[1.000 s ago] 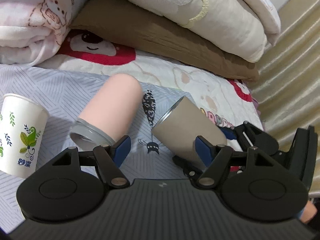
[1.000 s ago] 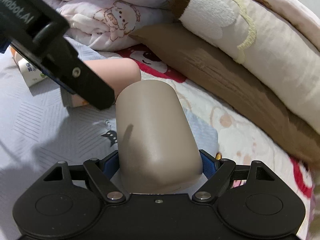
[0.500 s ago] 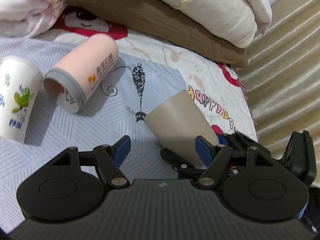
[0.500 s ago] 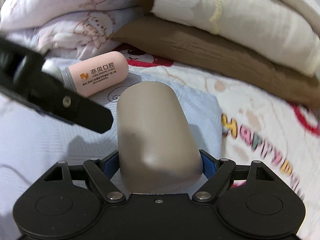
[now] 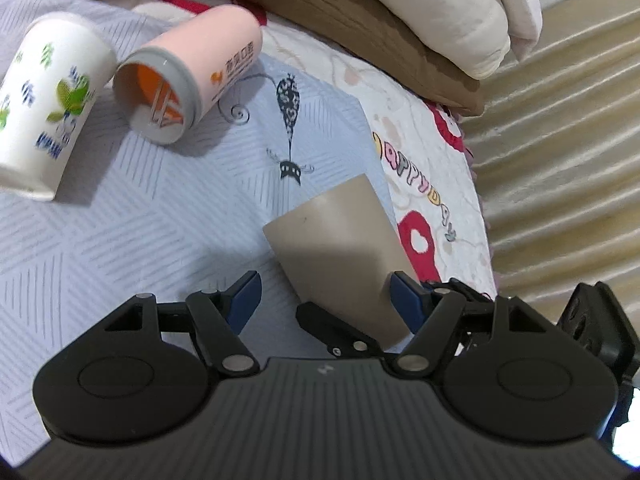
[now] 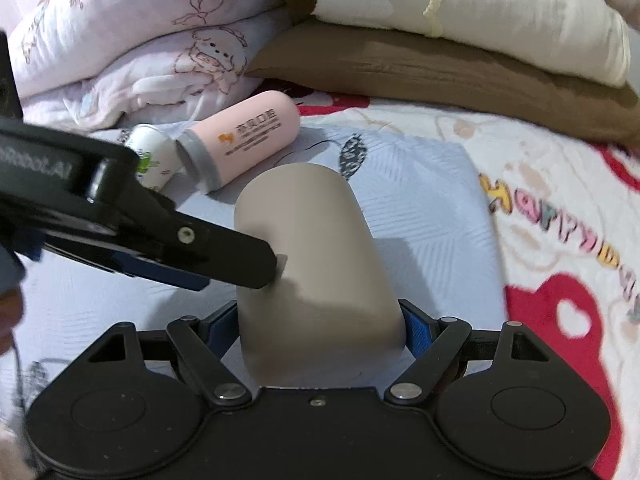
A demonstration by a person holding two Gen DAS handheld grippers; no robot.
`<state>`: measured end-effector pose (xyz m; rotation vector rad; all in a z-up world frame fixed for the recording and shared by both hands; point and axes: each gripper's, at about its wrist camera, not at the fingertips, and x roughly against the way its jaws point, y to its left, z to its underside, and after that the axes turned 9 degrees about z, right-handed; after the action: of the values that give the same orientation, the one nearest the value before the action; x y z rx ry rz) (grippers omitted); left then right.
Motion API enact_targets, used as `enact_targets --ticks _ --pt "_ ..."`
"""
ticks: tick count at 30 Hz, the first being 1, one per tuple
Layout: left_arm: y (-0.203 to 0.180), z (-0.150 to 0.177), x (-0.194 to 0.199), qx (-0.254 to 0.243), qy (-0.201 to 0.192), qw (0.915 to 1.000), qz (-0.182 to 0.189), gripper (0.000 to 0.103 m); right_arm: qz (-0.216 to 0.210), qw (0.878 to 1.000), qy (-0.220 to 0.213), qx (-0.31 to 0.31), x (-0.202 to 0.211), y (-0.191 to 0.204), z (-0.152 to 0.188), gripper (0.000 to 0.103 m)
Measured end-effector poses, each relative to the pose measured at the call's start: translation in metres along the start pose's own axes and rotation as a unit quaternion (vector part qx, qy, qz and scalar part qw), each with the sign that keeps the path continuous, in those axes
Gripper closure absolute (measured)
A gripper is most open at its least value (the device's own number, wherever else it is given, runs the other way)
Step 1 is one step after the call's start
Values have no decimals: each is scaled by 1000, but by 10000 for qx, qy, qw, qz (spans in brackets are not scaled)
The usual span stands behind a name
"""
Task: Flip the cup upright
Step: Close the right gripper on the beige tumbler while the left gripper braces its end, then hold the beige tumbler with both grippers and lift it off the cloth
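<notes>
A plain tan cup (image 6: 316, 264) is held near its closed end by my right gripper (image 6: 320, 326), which is shut on it; the cup points away, tilted above the bed. In the left wrist view the same tan cup (image 5: 340, 256) shows with the right gripper's fingers around it. My left gripper (image 5: 324, 294) is open and empty, just left of the cup; one of its fingers (image 6: 224, 256) touches the cup's side in the right wrist view.
A pink cup (image 5: 192, 76) with a grey rim lies on its side on the blue-grey sheet (image 5: 120, 220). A white cup with a leaf print (image 5: 48, 108) stands beside it. Folded quilts and a brown pillow (image 6: 440, 68) are stacked behind. A beige curtain (image 5: 560, 160) is at the right.
My right gripper has turned and lifted the tan cup, so its open end has swung away from the left camera. My left gripper has pulled back and risen; the pink and white cups look farther off.
</notes>
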<state>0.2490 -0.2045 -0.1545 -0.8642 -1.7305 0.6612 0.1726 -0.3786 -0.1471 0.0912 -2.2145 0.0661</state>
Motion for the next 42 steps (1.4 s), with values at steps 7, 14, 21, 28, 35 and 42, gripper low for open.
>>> enact_targets --ticks 7,14,21,28,35,42 --pt "5 14 17 77 42 9999 95 39 -168 9988 200 -406 6 16 7 18" --pt "4 26 42 11 62 10000 -34 44 -307 9967 391 -646 17 38 12 18" --pt "17 35 67 106 113 9997 -198 51 -314 9990 181 -244 37 71 10 24" --pt "17 44 91 18 121 9984 -559 51 -528 9964 440 -492 39 87 10 24" --pt "24 48 123 -123 276 9947 -978 50 -1175 9844 896 -960 41 104 10 25" --pt "51 55 154 62 205 9949 -982 50 -1488 9778 1140 -938 38 141 9 26"
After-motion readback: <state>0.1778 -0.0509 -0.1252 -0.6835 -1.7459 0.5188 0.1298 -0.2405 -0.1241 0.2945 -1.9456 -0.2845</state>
